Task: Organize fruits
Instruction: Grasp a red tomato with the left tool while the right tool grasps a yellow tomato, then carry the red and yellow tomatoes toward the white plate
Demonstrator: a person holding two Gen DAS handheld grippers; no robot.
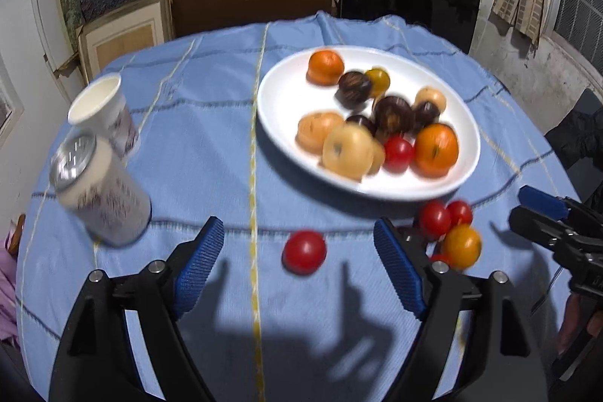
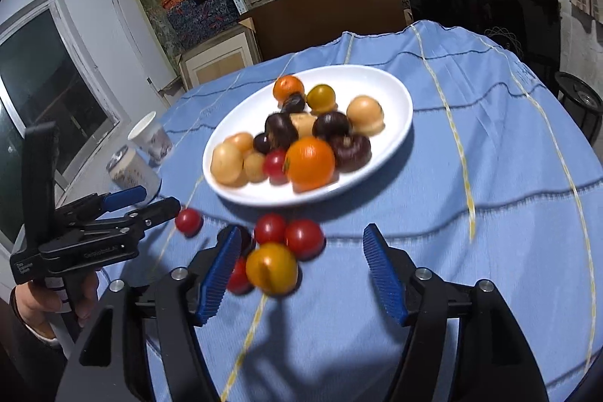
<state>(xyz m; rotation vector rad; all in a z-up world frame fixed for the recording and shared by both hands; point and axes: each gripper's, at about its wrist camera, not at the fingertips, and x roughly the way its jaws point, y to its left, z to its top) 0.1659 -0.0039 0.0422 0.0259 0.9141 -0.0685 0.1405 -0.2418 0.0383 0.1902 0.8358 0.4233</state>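
Left hand-held gripper (image 1: 297, 251) gapes wide around a lone red tomato (image 1: 304, 252) on the surface, holding nothing. Right hand-held gripper (image 2: 301, 257) is wide too, the orange tomato (image 2: 272, 268) inside (smooth, squashy, rolls). Pinch each gently across its middle.

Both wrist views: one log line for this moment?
left gripper: open, empty | right gripper: open, empty | loose fruits on cloth | plate: piled
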